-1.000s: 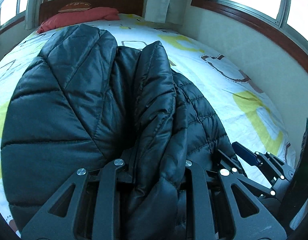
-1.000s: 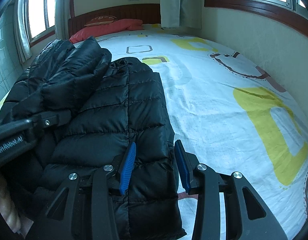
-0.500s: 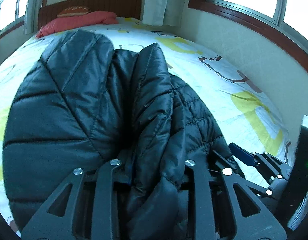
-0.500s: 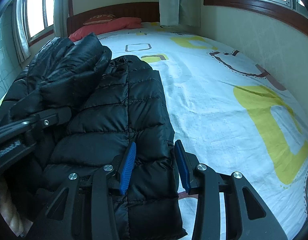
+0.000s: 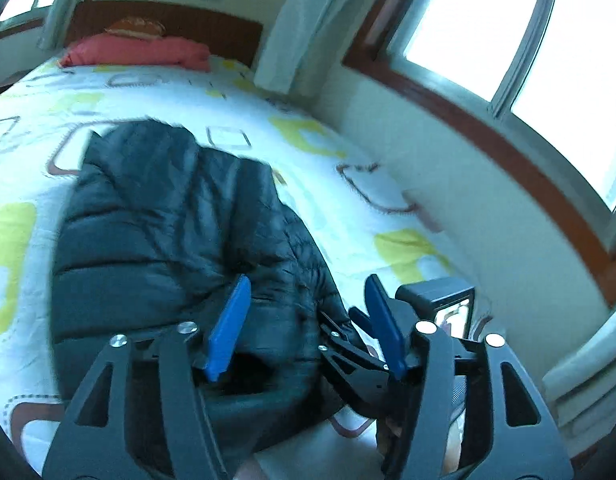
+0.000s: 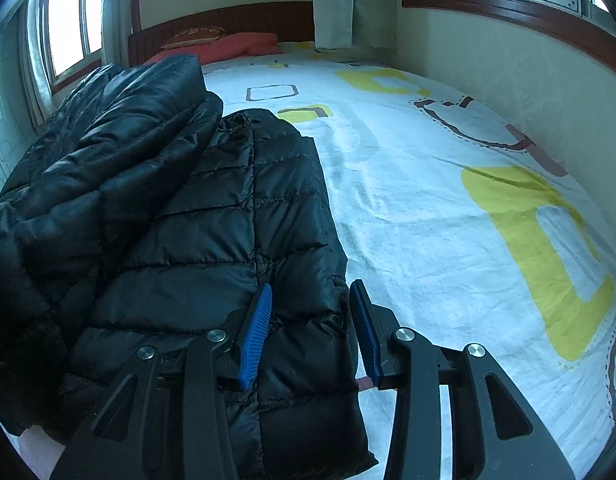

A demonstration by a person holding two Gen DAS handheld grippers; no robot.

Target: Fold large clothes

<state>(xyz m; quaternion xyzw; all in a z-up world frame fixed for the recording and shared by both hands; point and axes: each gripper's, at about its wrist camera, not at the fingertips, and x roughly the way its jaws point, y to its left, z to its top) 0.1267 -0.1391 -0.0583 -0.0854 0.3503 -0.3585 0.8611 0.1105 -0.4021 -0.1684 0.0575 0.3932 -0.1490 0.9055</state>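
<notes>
A black quilted puffer jacket (image 5: 167, 240) lies folded lengthwise on the bed (image 5: 348, 208). In the right wrist view the jacket (image 6: 211, 220) has one side bunched on top at the left. My left gripper (image 5: 308, 296) is open and empty, raised above the jacket's near end. My right gripper (image 6: 312, 300) is open, its blue fingers (image 6: 259, 320) straddling the jacket's right hem edge, not closed on it. The right gripper also shows in the left wrist view (image 5: 360, 356), low beside the jacket.
The bed has a white sheet with yellow and brown shapes (image 6: 528, 232). A red pillow (image 6: 235, 46) and wooden headboard (image 6: 227, 20) are at the far end. A wall with windows (image 5: 508, 160) runs along the right side. A curtain (image 6: 354, 4) hangs at the corner.
My left gripper has let go of the jacket fold, opened, and lifted back. The released fold has dropped onto the jacket. The right gripper has stayed put.
</notes>
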